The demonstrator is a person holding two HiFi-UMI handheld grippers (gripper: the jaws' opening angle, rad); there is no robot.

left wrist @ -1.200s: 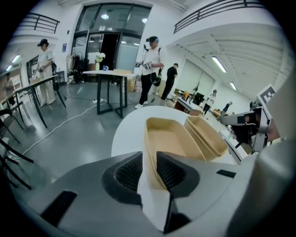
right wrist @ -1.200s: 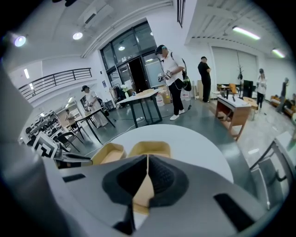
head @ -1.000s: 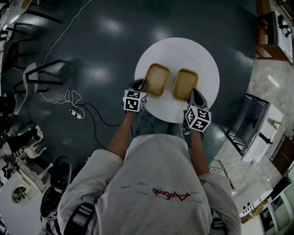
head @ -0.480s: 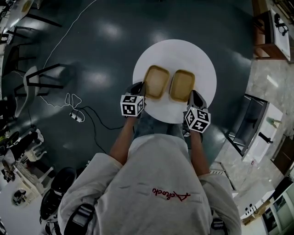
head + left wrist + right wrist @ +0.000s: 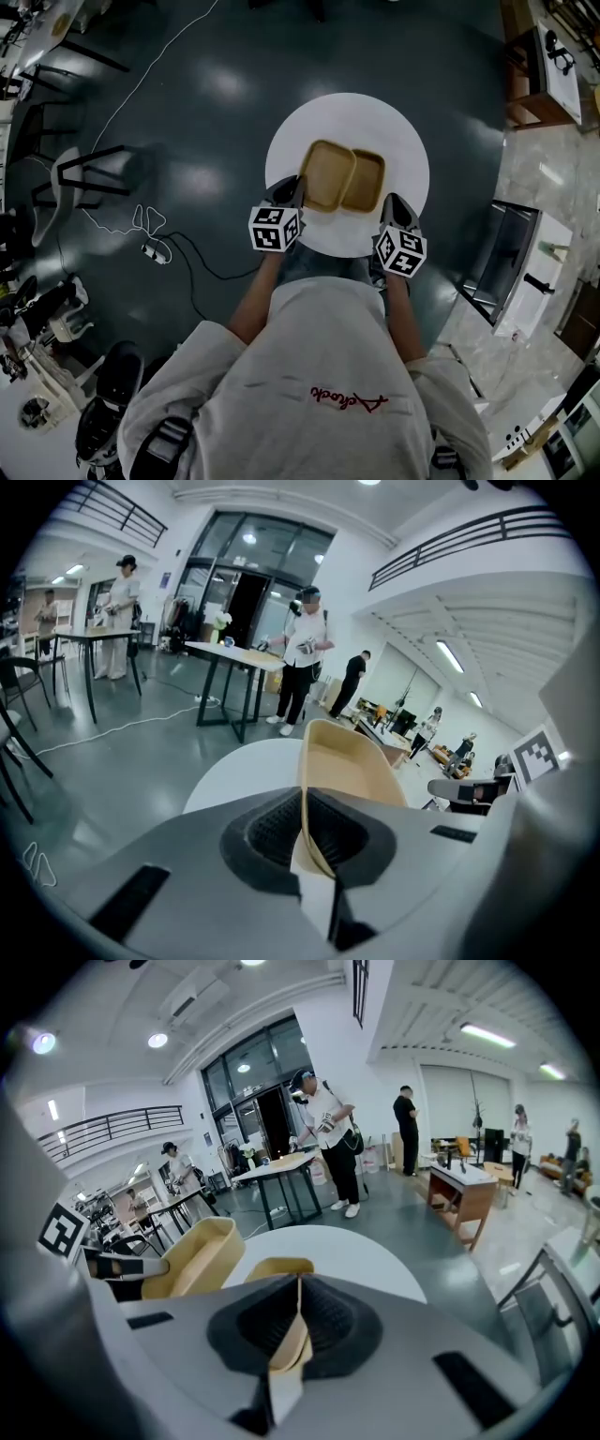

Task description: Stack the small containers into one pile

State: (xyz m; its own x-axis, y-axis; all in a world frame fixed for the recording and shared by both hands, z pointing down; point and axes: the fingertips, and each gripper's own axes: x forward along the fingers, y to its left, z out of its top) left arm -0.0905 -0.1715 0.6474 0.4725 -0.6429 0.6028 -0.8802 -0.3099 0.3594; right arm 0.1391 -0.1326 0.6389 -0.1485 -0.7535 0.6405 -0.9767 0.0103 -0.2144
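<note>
The left gripper pinches the left container by its rim, overlapping the right container, which the right gripper pinches on the tabletop; align rims squarely before lowering to nest

Grey sweatshirt, red script, possibly shoulder straps

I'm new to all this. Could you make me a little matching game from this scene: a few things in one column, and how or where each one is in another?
Things:
1 left gripper
2 right gripper
3 round table
4 floor

States:
a dark and glossy
b shut on the raised container's rim
c white, under both containers
d shut on the lower container's rim

Pairs: 1-b, 2-d, 3-c, 4-a
</note>
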